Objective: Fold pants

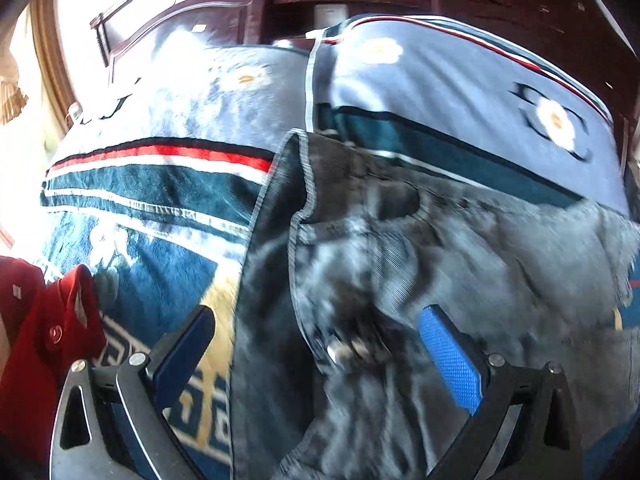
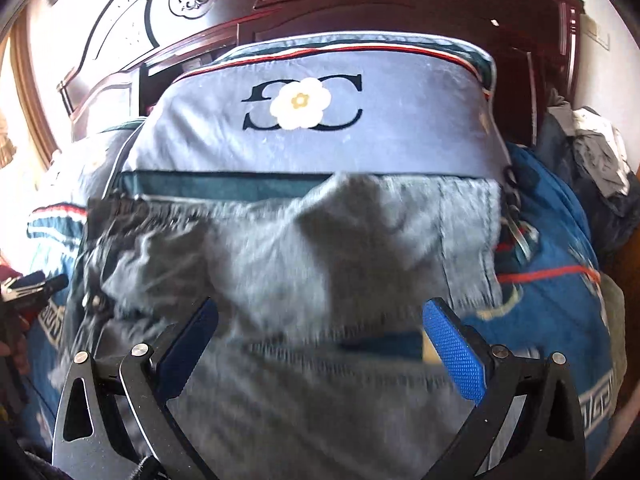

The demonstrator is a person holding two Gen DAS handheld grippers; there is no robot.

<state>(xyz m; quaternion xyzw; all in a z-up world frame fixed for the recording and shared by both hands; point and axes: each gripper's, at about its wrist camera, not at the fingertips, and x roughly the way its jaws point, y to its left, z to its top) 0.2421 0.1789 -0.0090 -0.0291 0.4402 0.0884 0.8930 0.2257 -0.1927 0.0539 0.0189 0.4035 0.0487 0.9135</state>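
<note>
the pants [image 2: 304, 248] are spread flat on the bed [image 1: 160, 264]; both the left tool [image 1: 316, 344] and right tool [image 2: 320, 336] are held wide, empty. an edge must likely be gripped next.

Bedroom. Dark carved wooden headboard [image 2: 192, 8] stands behind the bed. Bedding is a blue blanket [image 1: 160, 264] with red, white and teal stripes; two pale blue pillows [image 2: 320, 136] bear flower motifs. Strong daylight enters at left, overexposed beside a curtain [image 1: 12, 100]. Heaped clothes [image 2: 596, 160] lie at right.
</note>
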